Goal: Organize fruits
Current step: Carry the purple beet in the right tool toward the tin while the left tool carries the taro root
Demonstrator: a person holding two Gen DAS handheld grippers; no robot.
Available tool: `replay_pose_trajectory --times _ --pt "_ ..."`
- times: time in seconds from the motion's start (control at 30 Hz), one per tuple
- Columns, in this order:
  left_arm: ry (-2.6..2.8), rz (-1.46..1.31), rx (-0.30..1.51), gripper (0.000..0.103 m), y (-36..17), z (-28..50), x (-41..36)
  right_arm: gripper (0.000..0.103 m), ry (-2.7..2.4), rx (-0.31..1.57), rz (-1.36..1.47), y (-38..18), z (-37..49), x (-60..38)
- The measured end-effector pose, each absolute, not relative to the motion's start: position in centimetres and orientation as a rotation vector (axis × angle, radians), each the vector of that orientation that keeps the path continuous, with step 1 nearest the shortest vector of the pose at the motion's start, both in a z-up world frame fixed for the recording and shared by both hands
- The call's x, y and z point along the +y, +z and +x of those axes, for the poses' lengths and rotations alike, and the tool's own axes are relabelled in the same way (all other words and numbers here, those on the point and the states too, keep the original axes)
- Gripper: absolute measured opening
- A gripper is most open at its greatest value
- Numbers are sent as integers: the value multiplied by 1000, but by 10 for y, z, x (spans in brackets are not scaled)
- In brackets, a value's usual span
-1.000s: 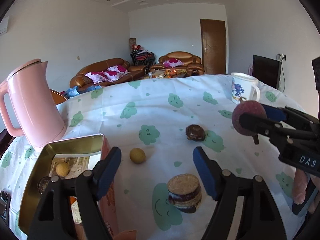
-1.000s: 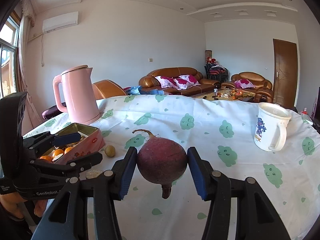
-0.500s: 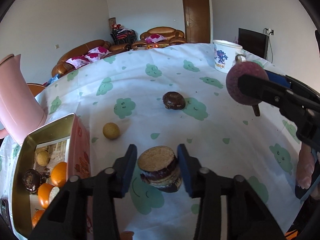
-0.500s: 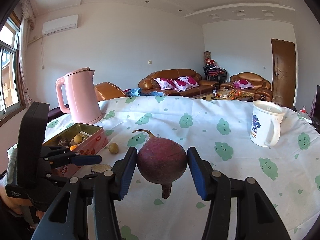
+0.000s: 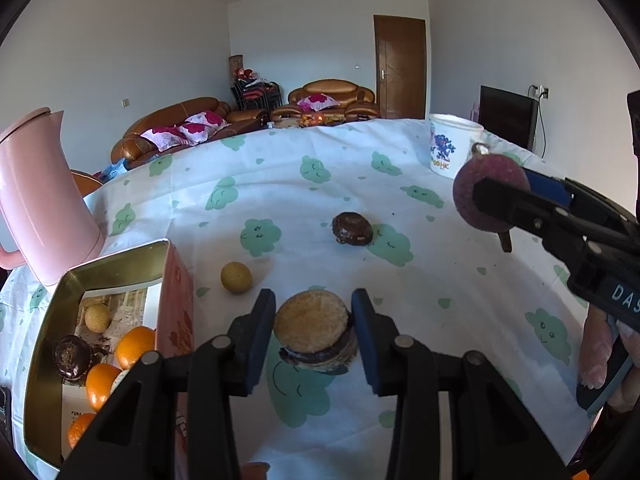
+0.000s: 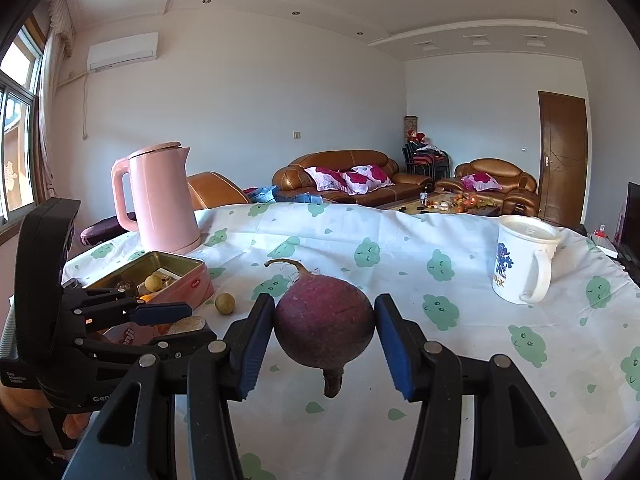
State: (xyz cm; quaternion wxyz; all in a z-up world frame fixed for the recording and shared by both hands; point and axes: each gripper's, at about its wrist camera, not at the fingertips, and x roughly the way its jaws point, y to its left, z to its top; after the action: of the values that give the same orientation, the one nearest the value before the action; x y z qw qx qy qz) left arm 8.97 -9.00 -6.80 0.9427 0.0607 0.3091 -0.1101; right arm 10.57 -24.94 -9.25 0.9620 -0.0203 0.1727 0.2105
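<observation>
Landmark: the open tin (image 5: 116,268), pink-sided and gold inside, on the cloud-print tablecloth (image 5: 280,184).

Left gripper (image 5: 314,330): jaws clamped on the sides of a stack of round sandwich biscuits (image 5: 316,334), tan top, dark filling; both blue pads meet the stack. It sits low over the cloth, just right of the tin's near corner. Whether the stack is lifted clear of the cloth, I cannot tell.

Right gripper (image 6: 324,330): jaws clamped on a purple-red beet (image 6: 324,320), tail curling up, stub pointing down. The beet is held in the air above the cloth, well to the right of the tin.

Inside the tin: oranges (image 5: 134,346), one pale yellow round fruit (image 5: 97,317), one dark round piece (image 5: 72,356).

On the cloth:
- small yellow fruit (image 5: 236,277), just beside the tin's right wall;
- dark chocolate-coloured round (image 5: 352,229), farther right of the tin and beyond it;
- pink kettle (image 5: 38,196), upright, behind the tin;
- white mug (image 6: 522,264) with blue print, far right of the tin, well apart.

A hand (image 5: 600,344) shows on the right gripper's handle.
</observation>
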Motion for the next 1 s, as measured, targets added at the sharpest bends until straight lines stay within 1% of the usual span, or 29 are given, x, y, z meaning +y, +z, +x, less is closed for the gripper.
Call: replay_pose_trajectory --times 0.73,1.0 --pt "-129 131 424 41 -34 58 -74 54 477 302 -43 -88 93 -231" --pt "-97 111 390 41 -23 50 -58 54 518 292 -56 -77 92 -213"
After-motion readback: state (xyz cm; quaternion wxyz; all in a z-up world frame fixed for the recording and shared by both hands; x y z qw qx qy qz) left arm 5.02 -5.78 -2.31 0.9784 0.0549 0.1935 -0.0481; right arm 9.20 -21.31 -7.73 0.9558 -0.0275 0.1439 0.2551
